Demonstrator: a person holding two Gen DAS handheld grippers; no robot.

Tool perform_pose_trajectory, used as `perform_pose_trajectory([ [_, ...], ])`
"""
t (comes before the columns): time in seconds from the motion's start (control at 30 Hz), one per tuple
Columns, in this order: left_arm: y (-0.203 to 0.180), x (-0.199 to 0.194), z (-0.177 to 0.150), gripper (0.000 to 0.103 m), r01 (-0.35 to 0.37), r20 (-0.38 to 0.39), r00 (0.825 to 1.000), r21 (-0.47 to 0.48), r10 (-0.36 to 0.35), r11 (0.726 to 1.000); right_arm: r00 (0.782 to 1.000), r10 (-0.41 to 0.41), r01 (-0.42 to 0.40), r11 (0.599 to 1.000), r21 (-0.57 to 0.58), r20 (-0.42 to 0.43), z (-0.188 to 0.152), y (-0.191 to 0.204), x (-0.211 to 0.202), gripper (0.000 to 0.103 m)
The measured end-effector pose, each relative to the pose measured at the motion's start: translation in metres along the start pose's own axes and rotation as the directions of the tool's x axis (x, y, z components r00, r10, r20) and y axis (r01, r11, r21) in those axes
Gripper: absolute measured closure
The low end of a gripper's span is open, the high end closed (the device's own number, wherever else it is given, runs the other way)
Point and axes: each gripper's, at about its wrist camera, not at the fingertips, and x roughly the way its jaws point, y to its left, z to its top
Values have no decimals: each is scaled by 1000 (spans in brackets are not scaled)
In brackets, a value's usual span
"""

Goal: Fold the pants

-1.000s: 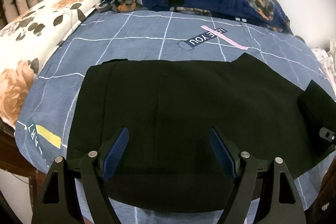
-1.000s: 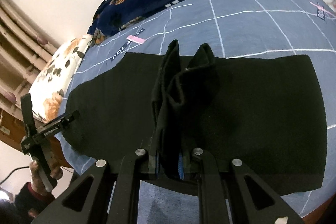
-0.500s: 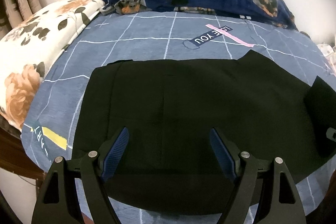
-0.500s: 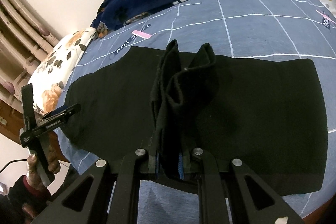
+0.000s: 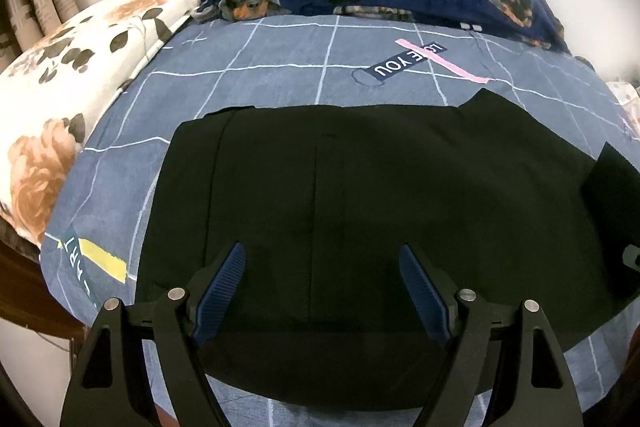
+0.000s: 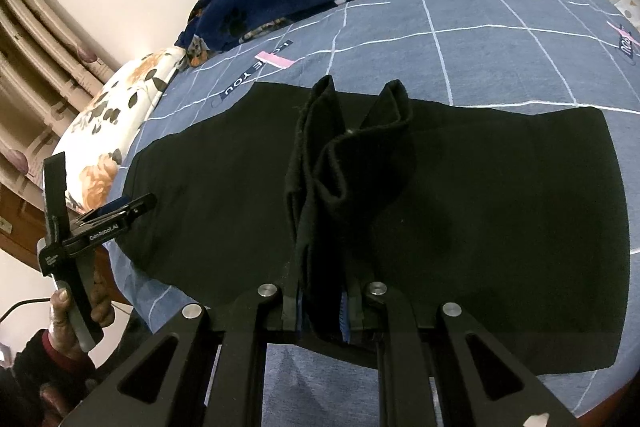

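My right gripper [image 6: 322, 303]: pinching a bunched fold of the black pants [image 6: 480, 195].
My left gripper [image 5: 320, 279]: spread wide above them, empty.
Hidden: my right pads, buried in cloth.

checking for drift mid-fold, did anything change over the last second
Nothing visibly changed. The right hand-held gripper is clamped on a bunched fold of the black fabric pants, the left hand-held gripper hangs open above them, and the pants lie spread on the blue checked bedsheet.
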Motion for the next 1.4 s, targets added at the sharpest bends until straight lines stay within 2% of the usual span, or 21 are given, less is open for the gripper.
perform_pose_trajectory([
  [0.53, 3, 6, -1, 23, 10, -33, 999, -13, -11, 1000, 1000, 8, -9, 1000, -20, -5, -2, 4, 0, 89],
  [1.17, 1, 9, -2, 23, 23, -54, 998, 4, -23, 1000, 1000, 20, -21, 999, -31, -22, -4, 10, 5, 83],
  [1.4, 0, 9, -3, 22, 23, -59, 998, 7, -22, 1000, 998, 43, -45, 998, -49, -41, -5, 16, 8, 69],
])
